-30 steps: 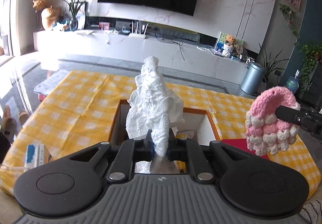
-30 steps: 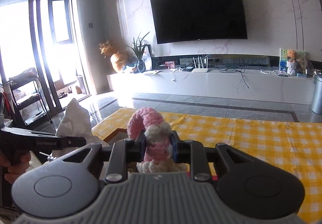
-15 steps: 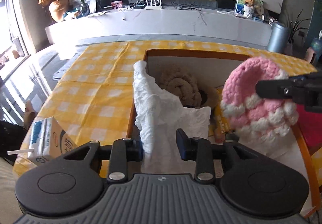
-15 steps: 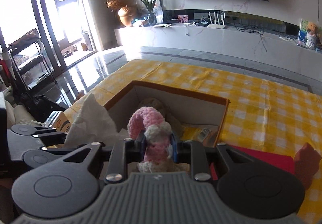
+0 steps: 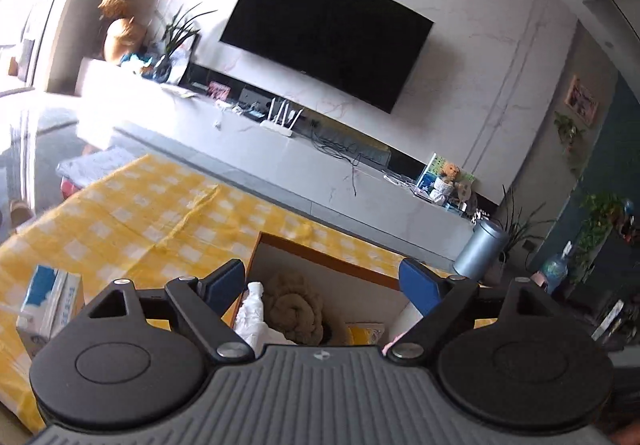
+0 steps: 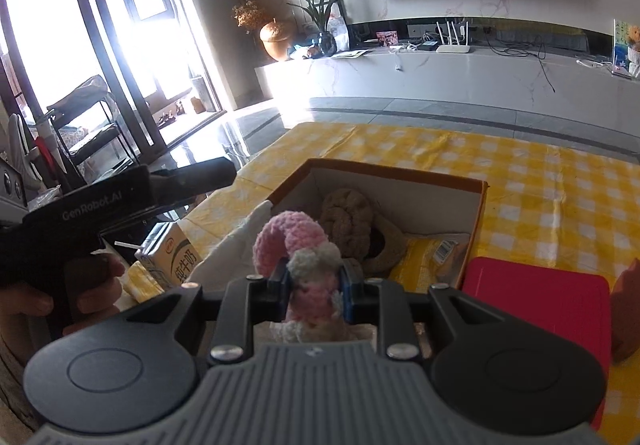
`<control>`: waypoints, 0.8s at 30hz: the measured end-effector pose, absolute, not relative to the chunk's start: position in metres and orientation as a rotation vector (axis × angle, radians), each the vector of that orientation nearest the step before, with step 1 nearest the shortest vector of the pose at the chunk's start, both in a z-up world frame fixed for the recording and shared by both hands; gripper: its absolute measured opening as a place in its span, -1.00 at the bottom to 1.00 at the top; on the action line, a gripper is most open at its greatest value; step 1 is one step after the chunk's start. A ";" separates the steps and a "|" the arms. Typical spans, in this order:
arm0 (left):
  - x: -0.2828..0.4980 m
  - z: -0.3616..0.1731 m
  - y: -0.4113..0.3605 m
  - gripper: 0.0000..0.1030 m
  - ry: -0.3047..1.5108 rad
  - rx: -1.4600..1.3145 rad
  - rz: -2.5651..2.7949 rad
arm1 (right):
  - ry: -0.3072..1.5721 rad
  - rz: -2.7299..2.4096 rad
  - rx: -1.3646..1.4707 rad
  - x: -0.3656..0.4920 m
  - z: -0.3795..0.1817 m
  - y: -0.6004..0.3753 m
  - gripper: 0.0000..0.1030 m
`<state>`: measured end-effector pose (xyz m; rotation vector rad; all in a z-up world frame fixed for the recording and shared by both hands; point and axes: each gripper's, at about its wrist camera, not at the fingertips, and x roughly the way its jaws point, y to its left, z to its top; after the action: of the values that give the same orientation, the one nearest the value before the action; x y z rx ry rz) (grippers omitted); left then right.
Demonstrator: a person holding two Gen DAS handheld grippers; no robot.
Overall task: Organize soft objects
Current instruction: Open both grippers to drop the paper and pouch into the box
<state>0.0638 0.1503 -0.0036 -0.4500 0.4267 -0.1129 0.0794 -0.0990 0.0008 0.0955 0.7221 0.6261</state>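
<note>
Two claws | left claw (image 5: 322, 283) just spread, seemingly empty | right claw (image 6: 314, 279) clamps crochet piece (image 6: 298, 245)

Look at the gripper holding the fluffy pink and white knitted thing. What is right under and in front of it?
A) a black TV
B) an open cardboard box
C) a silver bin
B: the right gripper pinches the pink and white knitted piece above the open cardboard box, which holds a tan knotted cushion.

The left gripper's housing (image 5: 320, 385) is hiding the near part of the box (image 5: 320, 265). The white tissue (image 5: 251, 319) is showing only partly. The red pad (image 6: 536, 309) is being cut off behind the right housing.
</note>
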 end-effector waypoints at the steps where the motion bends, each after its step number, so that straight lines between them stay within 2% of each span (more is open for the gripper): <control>1: 0.069 -0.009 0.159 0.97 0.452 -0.507 -0.078 | 0.732 0.628 0.089 0.080 -0.003 -0.094 -0.54; 4: 0.081 -0.018 0.178 0.97 0.544 -0.549 0.009 | 0.780 0.675 0.106 0.081 -0.017 -0.077 -0.54; 9: 0.079 -0.022 0.189 0.96 0.559 -0.538 0.027 | 0.849 0.721 0.101 0.083 -0.038 -0.050 -0.54; 11: 0.077 -0.021 0.189 0.96 0.552 -0.551 0.006 | 0.871 0.713 0.067 0.083 -0.044 -0.041 -0.40; 12: 0.074 -0.020 0.188 0.96 0.545 -0.553 0.001 | 0.863 0.692 0.015 0.081 -0.045 -0.035 -0.22; 13: 0.073 -0.019 0.186 0.96 0.536 -0.554 0.002 | 0.847 0.677 -0.026 0.081 -0.046 -0.032 0.05; 14: 0.071 -0.018 0.186 0.96 0.523 -0.550 0.006 | 0.835 0.671 -0.050 0.079 -0.046 -0.030 0.12; 24: 0.074 -0.013 0.170 0.96 0.521 -0.514 -0.056 | 0.773 0.645 0.022 0.085 -0.025 -0.064 0.13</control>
<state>0.0743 0.1700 -0.0128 -0.5144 0.5205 -0.0556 0.0846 -0.0637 -0.0254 0.0220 0.7731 0.6448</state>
